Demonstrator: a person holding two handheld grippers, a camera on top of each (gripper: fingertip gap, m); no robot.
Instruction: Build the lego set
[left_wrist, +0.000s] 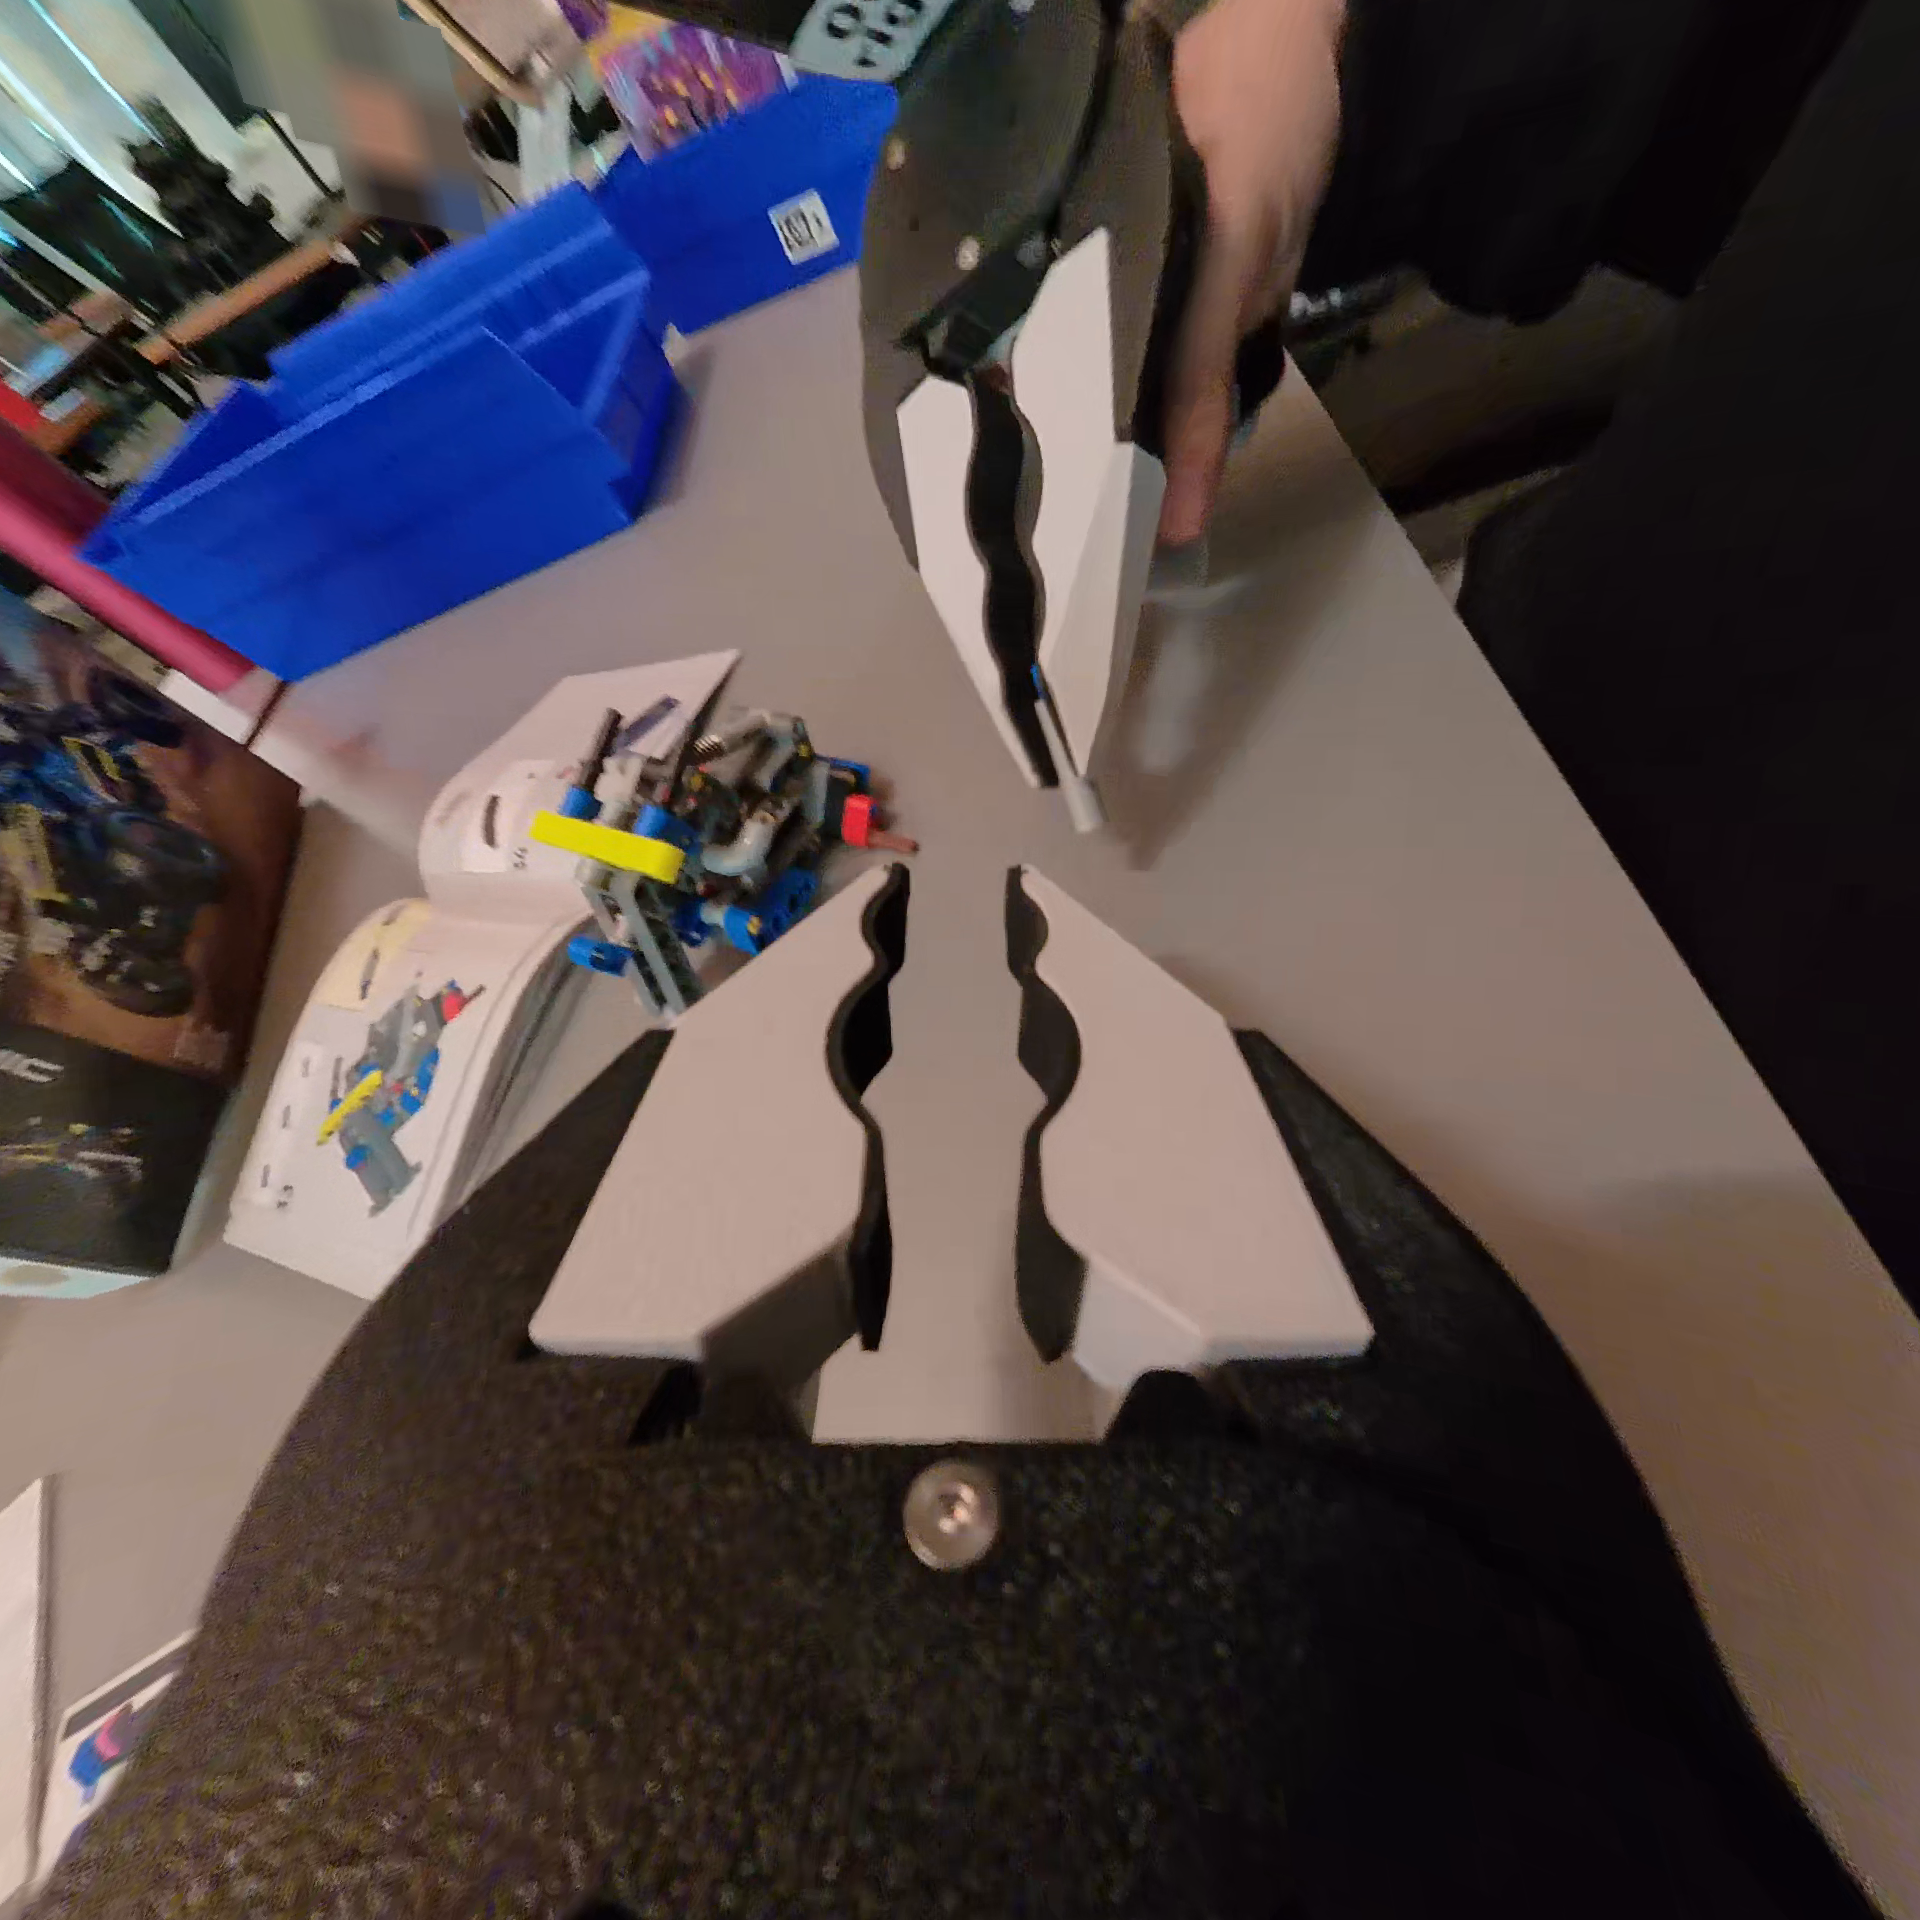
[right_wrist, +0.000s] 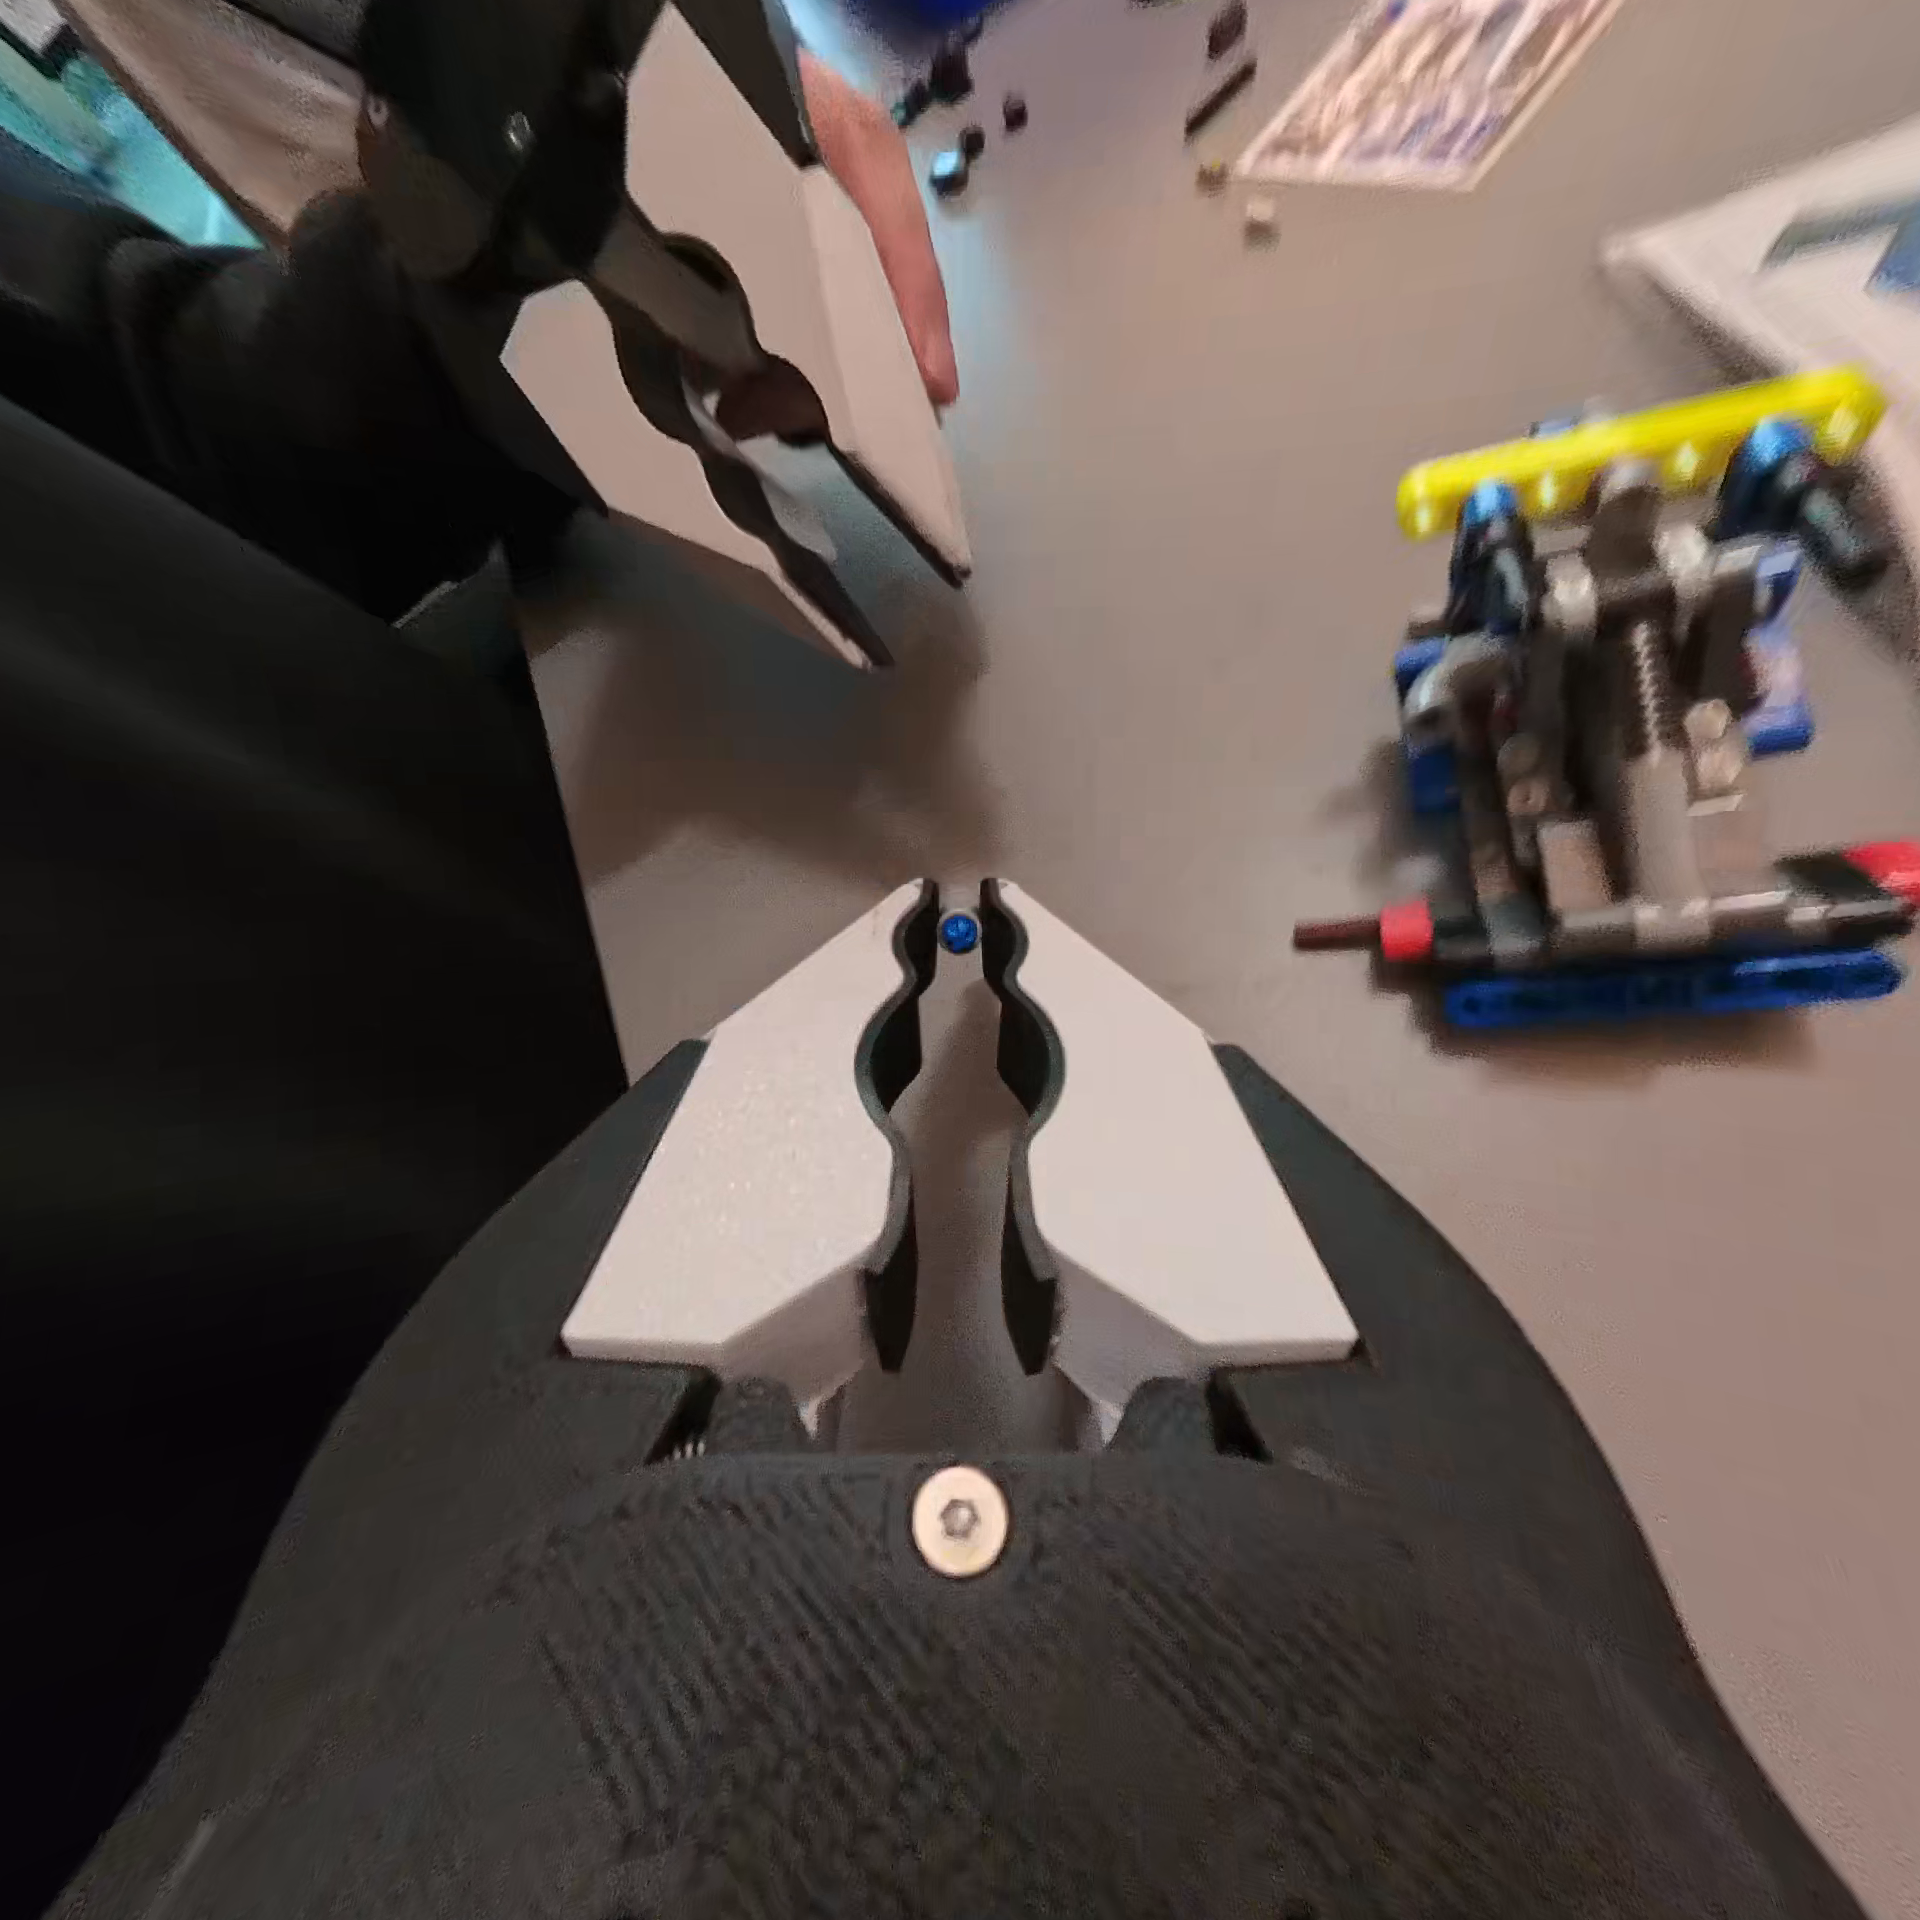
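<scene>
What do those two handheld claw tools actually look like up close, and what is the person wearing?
Both look alike: the left claw and right claw each have a rough, speckled black body with a silver screw in the middle. Two pale grey wedge-shaped fingers taper to points, lined inside with wavy black pads. The person's hand emerges from a black sleeve.

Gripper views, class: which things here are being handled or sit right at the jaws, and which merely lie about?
In hand or at the jaws:
- right gripper, shut on a blue-ended grey pin
- left gripper, open
- brick model

Lying about:
- instruction booklet
- blue bins
- box
- loose parts
</scene>
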